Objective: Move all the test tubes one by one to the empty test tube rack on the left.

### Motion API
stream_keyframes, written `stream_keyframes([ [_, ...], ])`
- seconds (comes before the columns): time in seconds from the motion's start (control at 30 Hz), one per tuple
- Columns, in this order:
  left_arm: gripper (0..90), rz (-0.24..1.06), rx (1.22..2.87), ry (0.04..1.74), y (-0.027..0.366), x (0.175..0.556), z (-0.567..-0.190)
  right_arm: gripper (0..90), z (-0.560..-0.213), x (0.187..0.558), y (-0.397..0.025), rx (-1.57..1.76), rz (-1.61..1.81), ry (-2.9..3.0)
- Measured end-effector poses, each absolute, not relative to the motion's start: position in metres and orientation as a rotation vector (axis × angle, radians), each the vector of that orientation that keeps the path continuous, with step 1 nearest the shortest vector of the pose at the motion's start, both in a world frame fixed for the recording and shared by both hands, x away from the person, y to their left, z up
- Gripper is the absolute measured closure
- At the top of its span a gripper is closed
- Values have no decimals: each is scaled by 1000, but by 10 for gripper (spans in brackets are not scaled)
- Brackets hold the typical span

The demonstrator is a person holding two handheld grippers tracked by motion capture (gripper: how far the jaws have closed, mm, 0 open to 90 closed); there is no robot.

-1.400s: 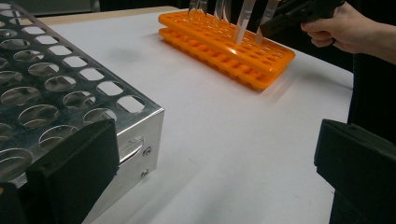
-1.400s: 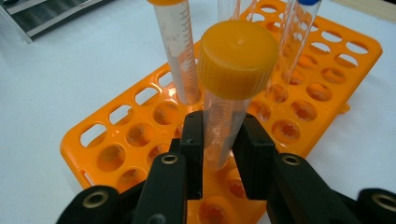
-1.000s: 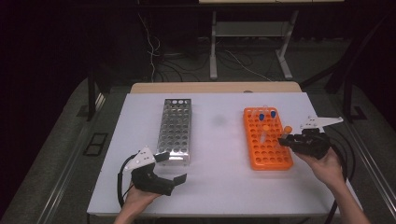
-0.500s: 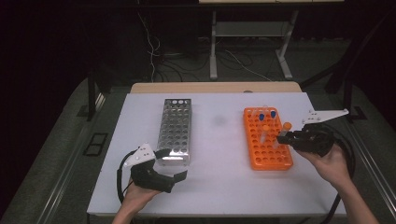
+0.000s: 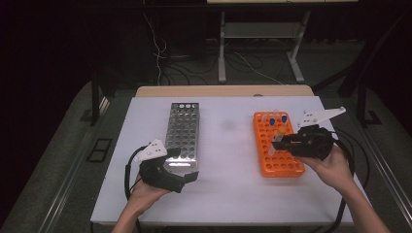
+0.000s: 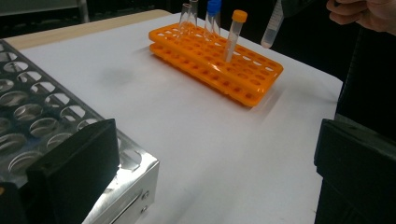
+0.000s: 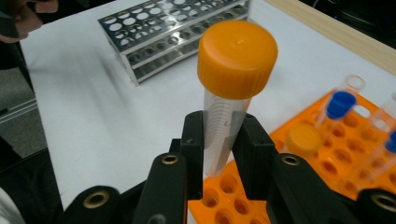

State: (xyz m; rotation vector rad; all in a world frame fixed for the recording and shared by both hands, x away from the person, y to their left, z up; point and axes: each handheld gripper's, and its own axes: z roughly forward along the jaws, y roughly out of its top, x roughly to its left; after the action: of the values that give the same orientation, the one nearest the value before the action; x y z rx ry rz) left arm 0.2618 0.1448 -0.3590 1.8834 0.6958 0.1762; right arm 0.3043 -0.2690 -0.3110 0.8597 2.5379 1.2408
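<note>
Your right gripper (image 7: 218, 154) clamps 1 orange-capped tube (image 7: 229, 107) below its cap: light, smooth plastic, likely slippery. Grip firmly. Left gripper (image 6: 210, 177) stands wide, empty.

Orange-capped tube (image 7: 229, 93) centre of the right gripper view: bright orange cap, clear body with faint grey graduation marks. Right gripper (image 7: 223, 140) black, brass-coloured screws at lower frame; white plate on top in the high view, right side. Orange rack (image 5: 277, 145) right of centre in the high view, solid orange with rows of round holes. Blue-capped tubes (image 7: 337, 106) at right edge, clear bodies; another orange cap (image 7: 303, 138) sits low among them. Metal rack (image 5: 181, 137) left of centre, shiny silver, dark hole grid. Left gripper (image 5: 167, 170) black, white plate. Table (image 5: 228, 145) plain white, tan wood strip along the far edge. Surroundings dark grey to black.
</note>
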Motion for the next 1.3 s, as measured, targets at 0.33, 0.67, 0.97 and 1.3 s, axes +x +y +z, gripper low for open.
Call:
stream_keyframes([
  [0.33, 0, 154, 1939, 645, 127, 277, -339, 737, -309, 310, -243, 800, 1247, 2589],
  [0.67, 0, 159, 1984, 591, 108, 290, -318, 738, -311, 316, -222, 757, 1247, 2630],
  [0.97, 18, 146, 2028, 553, 95, 304, -305, 737, -313, 321, -202, 713, 1233, 2673],
  [1.3, 65, 112, 2095, 515, 79, 318, -300, 738, -316, 326, -182, 666, 1230, 2707],
])
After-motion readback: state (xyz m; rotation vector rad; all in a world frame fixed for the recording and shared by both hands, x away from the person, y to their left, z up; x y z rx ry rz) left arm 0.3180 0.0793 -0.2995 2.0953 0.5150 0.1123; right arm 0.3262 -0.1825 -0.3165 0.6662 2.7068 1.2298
